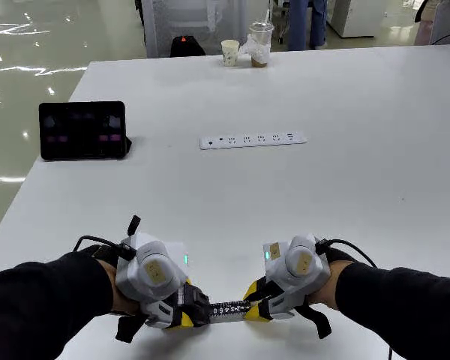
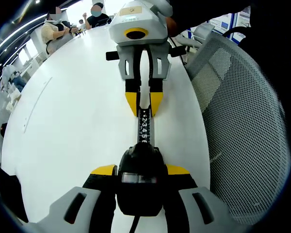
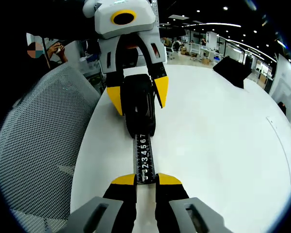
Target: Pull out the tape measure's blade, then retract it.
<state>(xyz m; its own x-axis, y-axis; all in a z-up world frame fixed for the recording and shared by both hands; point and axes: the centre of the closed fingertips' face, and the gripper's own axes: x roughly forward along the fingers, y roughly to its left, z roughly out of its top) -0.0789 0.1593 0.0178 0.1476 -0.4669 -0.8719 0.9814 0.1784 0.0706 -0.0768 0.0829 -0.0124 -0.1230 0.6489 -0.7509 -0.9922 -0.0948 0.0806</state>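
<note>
While your left gripper (image 1: 184, 310) clamps the tape measure (image 1: 199, 307) by its rounded black case, your right gripper (image 1: 253, 309) pinches the free end of the blade (image 1: 229, 308). Both sit low over the near edge of the smooth white table (image 1: 322, 187).

In the left gripper view the yellow-tipped jaws press against either side of the case, spread only as wide as the case itself. In the right gripper view the jaws are nearly together, with the thin flat strip caught between their yellow tips.

A short length of blade is drawn out, running straight between the two grippers just above the tabletop. Its face is dark with pale printed numerals, from 2 to 7.

Farther up the table lie a black glossy tablet (image 1: 82, 130), propped at a tilt, and a long white power strip (image 1: 253, 139). At the far edge stand a paper cup (image 1: 230, 52) and a clear plastic cup (image 1: 260, 43). A grey mesh chair back (image 2: 242, 121) curves beside the table.
</note>
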